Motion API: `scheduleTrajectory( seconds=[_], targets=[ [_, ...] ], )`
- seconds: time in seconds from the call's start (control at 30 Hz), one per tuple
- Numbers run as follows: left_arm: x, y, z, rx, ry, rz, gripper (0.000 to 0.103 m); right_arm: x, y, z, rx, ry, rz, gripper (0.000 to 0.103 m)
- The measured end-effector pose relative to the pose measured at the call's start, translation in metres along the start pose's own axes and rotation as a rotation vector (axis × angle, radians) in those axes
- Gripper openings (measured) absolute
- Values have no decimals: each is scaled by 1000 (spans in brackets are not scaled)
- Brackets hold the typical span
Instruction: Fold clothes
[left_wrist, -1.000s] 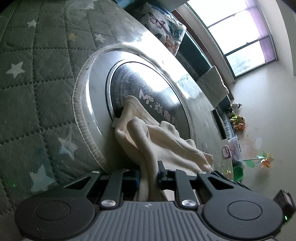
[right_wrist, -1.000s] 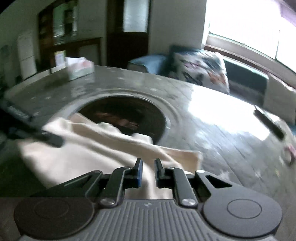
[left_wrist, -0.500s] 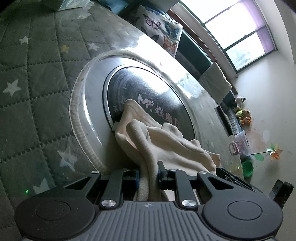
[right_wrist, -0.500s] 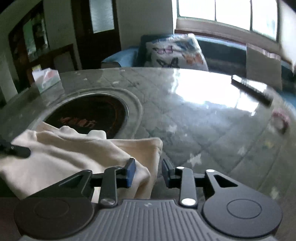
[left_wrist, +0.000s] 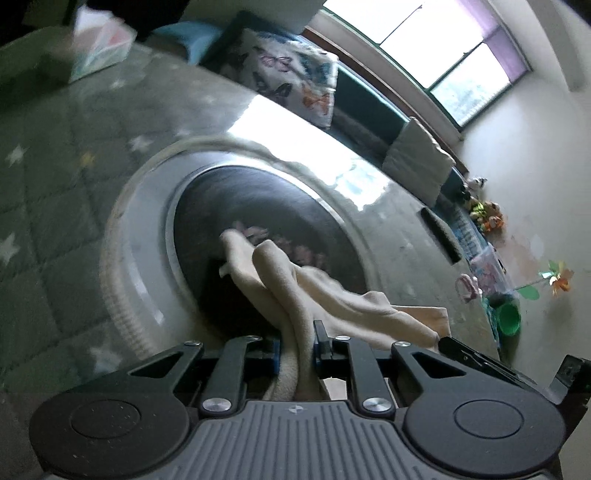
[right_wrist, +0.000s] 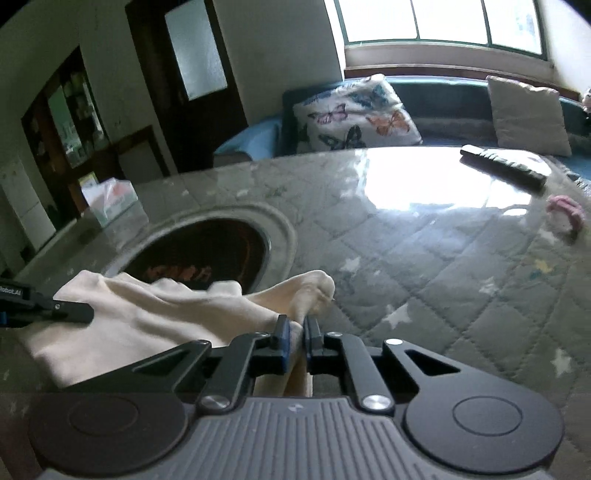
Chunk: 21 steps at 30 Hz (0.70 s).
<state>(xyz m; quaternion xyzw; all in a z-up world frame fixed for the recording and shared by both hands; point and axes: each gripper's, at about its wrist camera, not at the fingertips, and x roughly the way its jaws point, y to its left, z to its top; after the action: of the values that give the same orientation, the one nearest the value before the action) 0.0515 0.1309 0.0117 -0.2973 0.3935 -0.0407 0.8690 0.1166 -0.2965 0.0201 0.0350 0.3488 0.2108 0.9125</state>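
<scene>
A cream cloth garment (left_wrist: 295, 288) lies bunched on a round table covered with a quilted grey star-pattern cover (left_wrist: 44, 192). It partly overlaps the dark round hotplate (left_wrist: 258, 206) in the table's middle. My left gripper (left_wrist: 295, 343) is shut on a thick fold of the garment. My right gripper (right_wrist: 295, 332) is shut on another edge of the same garment (right_wrist: 155, 310), whose corner sticks up past the fingers. The left gripper's finger (right_wrist: 55, 310) shows at the left of the right wrist view, on the cloth.
A tissue box (right_wrist: 110, 199) stands at the table's far left. A black remote (right_wrist: 502, 166) and a pink item (right_wrist: 565, 214) lie at the far right. A butterfly cushion (right_wrist: 354, 114) and a grey cushion (right_wrist: 528, 114) sit on the bench under the window.
My right gripper was open beside the garment's edge half a second ago and has now shut on it. The left gripper kept its hold and has lifted and tilted, with the view blurred.
</scene>
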Motion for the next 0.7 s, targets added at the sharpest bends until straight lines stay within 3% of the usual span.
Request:
scheduleTrajectory(
  seconds=[0.23,0.57,0.7],
  targets=[
    [34,-64,5,120,32,-63,16,-41,-36,6,15,-78,-106,7],
    [124,-171,2,243,148,-209,16,-95,-126,5,90,-124,-365,5],
    [152,-198,-10,309,194,-220,16,-107,-160,1,128,-119,-461,5]
  ],
)
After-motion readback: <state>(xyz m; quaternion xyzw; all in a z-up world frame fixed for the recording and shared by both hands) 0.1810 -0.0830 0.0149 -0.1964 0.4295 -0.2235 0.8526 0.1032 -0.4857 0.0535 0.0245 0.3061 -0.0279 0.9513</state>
